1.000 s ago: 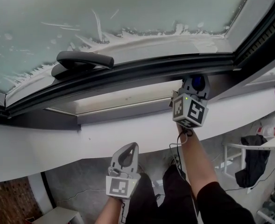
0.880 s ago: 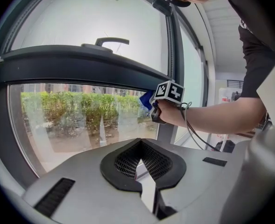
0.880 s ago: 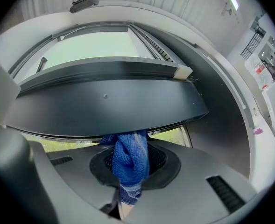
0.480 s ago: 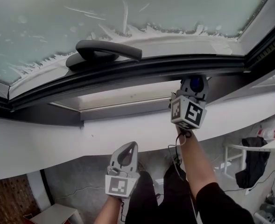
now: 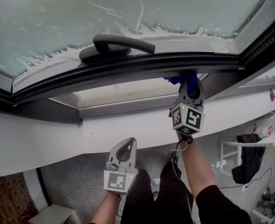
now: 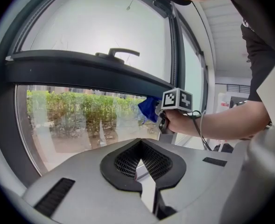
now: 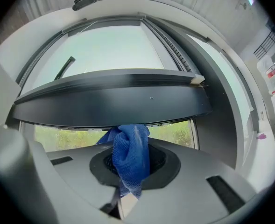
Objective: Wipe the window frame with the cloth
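A second ago my right tool (image 5: 189, 80) sat lower, its marker cube square to my head camera and the cloth hardly showing. It has since tipped up toward the window frame (image 5: 128, 70), and the blue cloth (image 5: 173, 80) now peeks out to its left, against the frame's dark lower rail and nearer that rail's right corner than its middle. In the right gripper view the jaws are clamped on the cloth. The bunched cloth stands up from between them and its top meets the underside of the rail, with a loose tail hanging down over the jaws. I judge that the wipe is now in contact rather than approaching, and most of the rail, out toward its left corner and under the handle (image 5: 121, 45), has yet to be wiped. My left tool (image 5: 128, 144) hangs well below the white sill (image 5: 48, 139), its jaws closed on nothing and taking no part. The handle has also slid right in my head view, so my head has turned.
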A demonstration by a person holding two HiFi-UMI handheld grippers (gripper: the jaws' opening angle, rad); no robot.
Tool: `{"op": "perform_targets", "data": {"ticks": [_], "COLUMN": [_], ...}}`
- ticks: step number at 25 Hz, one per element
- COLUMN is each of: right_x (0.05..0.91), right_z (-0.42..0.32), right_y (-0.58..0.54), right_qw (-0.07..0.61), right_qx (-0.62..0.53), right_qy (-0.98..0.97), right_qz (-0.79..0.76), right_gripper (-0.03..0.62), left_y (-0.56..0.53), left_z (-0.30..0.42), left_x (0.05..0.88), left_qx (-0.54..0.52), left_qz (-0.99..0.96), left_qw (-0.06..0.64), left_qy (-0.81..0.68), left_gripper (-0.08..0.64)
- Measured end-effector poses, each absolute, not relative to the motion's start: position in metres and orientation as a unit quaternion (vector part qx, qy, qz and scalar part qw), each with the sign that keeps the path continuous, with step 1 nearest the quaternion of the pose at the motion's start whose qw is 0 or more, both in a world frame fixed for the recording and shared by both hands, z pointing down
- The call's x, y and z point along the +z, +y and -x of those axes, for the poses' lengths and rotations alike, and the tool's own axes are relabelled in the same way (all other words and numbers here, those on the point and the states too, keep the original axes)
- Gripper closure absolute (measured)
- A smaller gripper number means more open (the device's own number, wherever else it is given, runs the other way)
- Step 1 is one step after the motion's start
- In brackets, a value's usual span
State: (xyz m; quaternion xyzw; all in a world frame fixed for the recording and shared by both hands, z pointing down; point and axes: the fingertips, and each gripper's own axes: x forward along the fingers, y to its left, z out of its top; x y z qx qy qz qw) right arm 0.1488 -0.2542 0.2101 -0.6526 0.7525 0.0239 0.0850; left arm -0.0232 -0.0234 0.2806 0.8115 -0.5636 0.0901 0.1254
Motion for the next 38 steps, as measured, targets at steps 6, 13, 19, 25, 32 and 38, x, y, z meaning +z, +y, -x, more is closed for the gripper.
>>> {"op": "perform_targets", "data": {"ticks": [6,13,19,25,32,38], "right_x": [0.238,0.223,0.187,0.15,0.134,0.127], "right_z": [-0.153,-0.153,-0.155,-0.21,-0.337,-0.413], "right_y": [-0.192,-0.105,-0.017,0.065,0.166,0.244], "right_qw": [0.039,0.035,0.018,0.003,-0.007,-0.042], "right_qx": [0.013,-0.002,0.025,0.072,0.072,0.078], "right_qy": [0.747,0.762,0.805,0.826,0.834,0.853], "right_qz": [0.663,0.646,0.593,0.558,0.546,0.514], "right_gripper": [0.566,0.566,0.566,0.566,0.566,0.566], "left_y": [-0.001,0.028,0.066,0.091,0.159,0.245], "left_z": [0.027,0.01,-0.029,-0.11,-0.243,-0.305], "left_x": [0.27,0.246,0.232,0.212,0.183,0.171], "left_qx": [0.098,0.109,0.101,0.103,0.077,0.062], "left_qz": [-0.834,-0.859,-0.872,-0.878,-0.877,-0.846], "left_qw": [0.109,0.102,0.1,0.1,0.077,0.086], "left_qy": [-0.531,-0.489,-0.467,-0.457,-0.467,-0.522], "left_gripper": [0.555,0.555,0.555,0.555,0.555,0.555]}}
